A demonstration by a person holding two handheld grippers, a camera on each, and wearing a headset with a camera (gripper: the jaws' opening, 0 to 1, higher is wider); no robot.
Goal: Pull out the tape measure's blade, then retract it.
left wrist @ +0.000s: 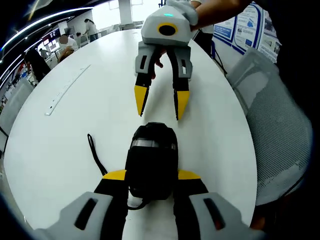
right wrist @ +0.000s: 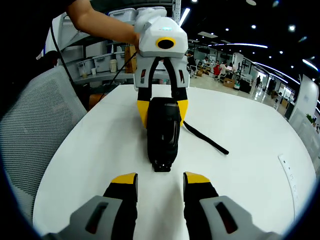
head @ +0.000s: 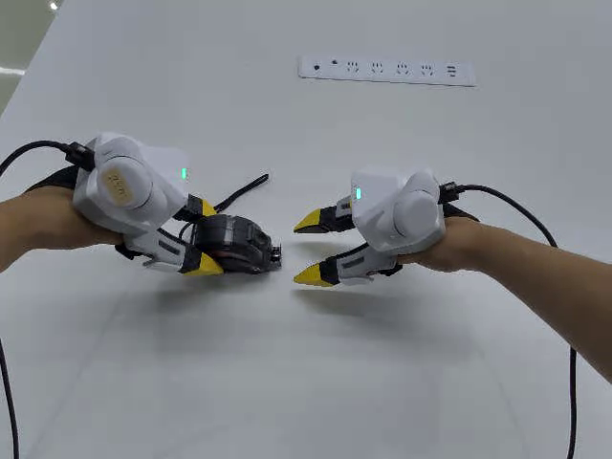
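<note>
left gripper (head: 206, 237) — clamped on tape measure (head: 241, 245) | right gripper (head: 310, 251) — jaws wide, just short of it

A white table (head: 306, 382) spreads under both grippers. A white power strip (head: 385, 70) lies flat on it, well beyond the left gripper (head: 206, 237) and the right gripper (head: 307, 251), nearer the far edge. In the left gripper view a grey mesh chair (left wrist: 280, 145) stands off the table's edge to the right of the jaws, with posters (left wrist: 245, 25) on the wall ahead. In the right gripper view storage bins (right wrist: 100, 62) sit on shelves ahead and to the left.
</note>
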